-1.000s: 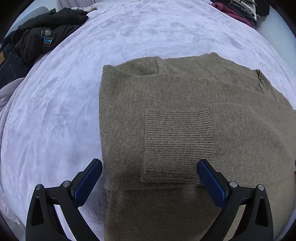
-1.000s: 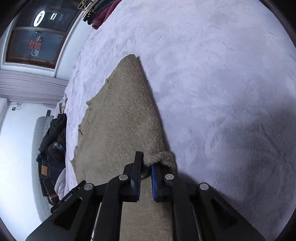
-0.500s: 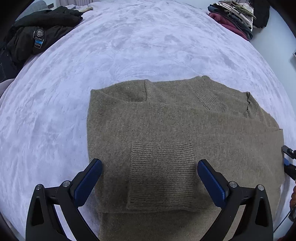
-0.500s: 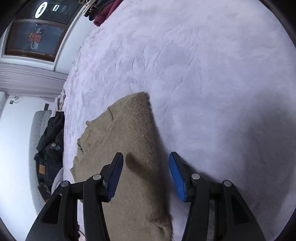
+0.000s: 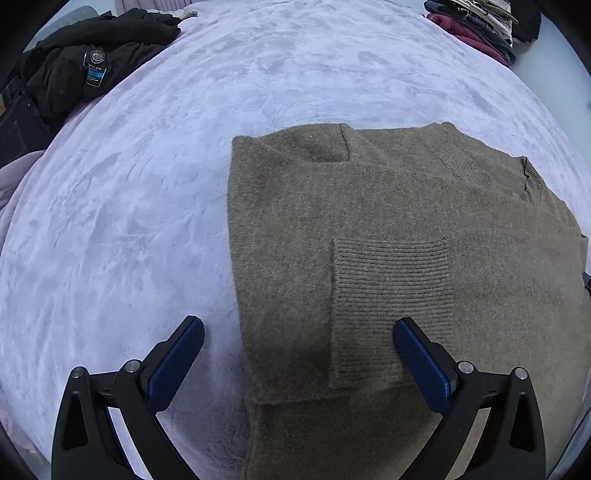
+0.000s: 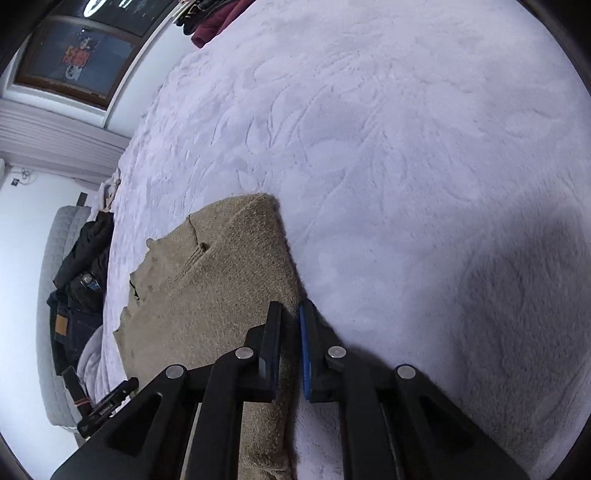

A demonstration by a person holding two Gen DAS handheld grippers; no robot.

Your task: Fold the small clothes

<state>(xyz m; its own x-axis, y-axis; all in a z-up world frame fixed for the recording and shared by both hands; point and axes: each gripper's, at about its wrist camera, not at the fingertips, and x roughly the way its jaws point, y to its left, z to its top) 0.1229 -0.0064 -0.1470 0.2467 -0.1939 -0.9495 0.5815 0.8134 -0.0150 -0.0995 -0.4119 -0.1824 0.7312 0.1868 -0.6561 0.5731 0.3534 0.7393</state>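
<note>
— Sweater (image 5: 369,206) first: where is it?

— Flat on the pale lilac bedspread (image 5: 147,221), near the bed's front edge in the left wrist view. It is an olive-brown knit, already folded in. One sleeve lies across the body, with its ribbed cuff (image 5: 391,295) on top. The ribbed neckline (image 5: 480,173) points toward the far side of the bed.

— And the left gripper (image 5: 297,322)?

— Spread wide and holding nothing. It hangs over the sweater's left edge, pointing steeply down. One blue pad (image 5: 173,362) is above bare bedspread and the other is above the knit, just beside the cuff. Whether either pad touches the cloth I cannot tell.

— The right gripper (image 6: 290,304)?

— Its jaws have just been closing, and only a thin slit shows between them now. It sits at the sweater's right edge. One finger is over the knit and the other over the bedspread, and the fuzzy edge of the knit runs into the slit, so it looks pinched there.

— Anything else on the bed?

— A black jacket (image 5: 92,62) is heaped at the far left corner. A stack of folded clothes (image 5: 476,22), a maroon piece among them, is at the far right corner. Both are well apart from the sweater. The right wrist view also catches a dark window (image 6: 70,55) beyond the bed.
</note>
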